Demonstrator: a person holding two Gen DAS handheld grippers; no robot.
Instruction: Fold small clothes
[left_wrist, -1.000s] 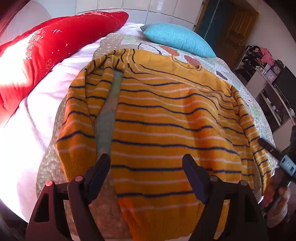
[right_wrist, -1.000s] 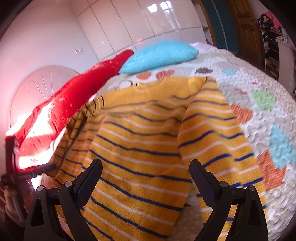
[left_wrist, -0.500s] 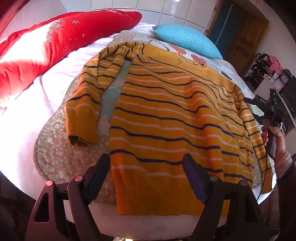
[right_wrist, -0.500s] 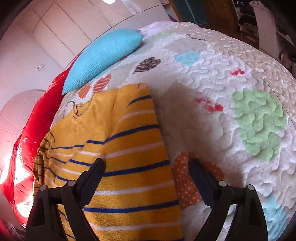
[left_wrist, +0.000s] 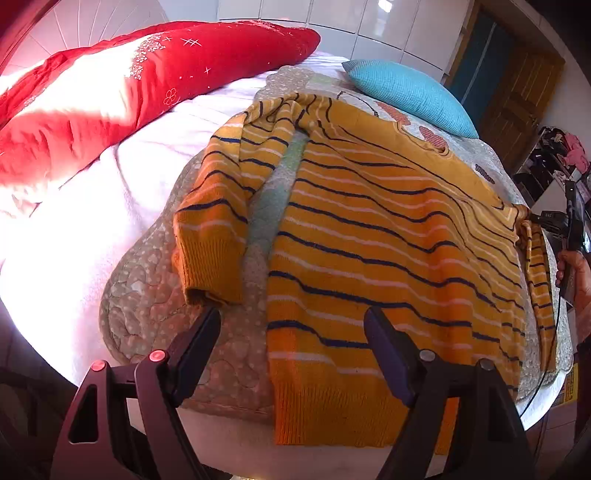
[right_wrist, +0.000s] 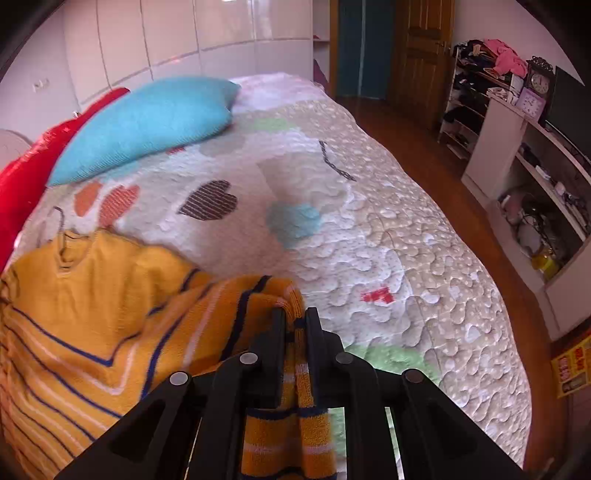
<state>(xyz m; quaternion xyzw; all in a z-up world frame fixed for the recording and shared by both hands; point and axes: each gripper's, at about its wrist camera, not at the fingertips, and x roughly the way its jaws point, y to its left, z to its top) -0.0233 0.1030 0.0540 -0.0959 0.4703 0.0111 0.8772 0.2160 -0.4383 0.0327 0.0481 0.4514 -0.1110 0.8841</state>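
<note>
Right gripper (right_wrist: 295, 325) pinches the sweater (left_wrist: 388, 258) at its right shoulder, ready to fold the sleeve inward; left gripper (left_wrist: 291, 332) hangs spread over the hem, sweater flat on the quilt (right_wrist: 388, 240)

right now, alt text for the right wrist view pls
The right gripper is shut on a fold of the yellow striped sweater, at its sleeve side, on a heart-patterned quilt. A turquoise pillow lies beyond, with shelves at right.

quilt (right_wrist: 388, 236) | blue pillow (right_wrist: 147, 122) | red duvet (left_wrist: 110, 92) | 2 clocks (right_wrist: 535, 90) | shelf (right_wrist: 532, 173)
</note>
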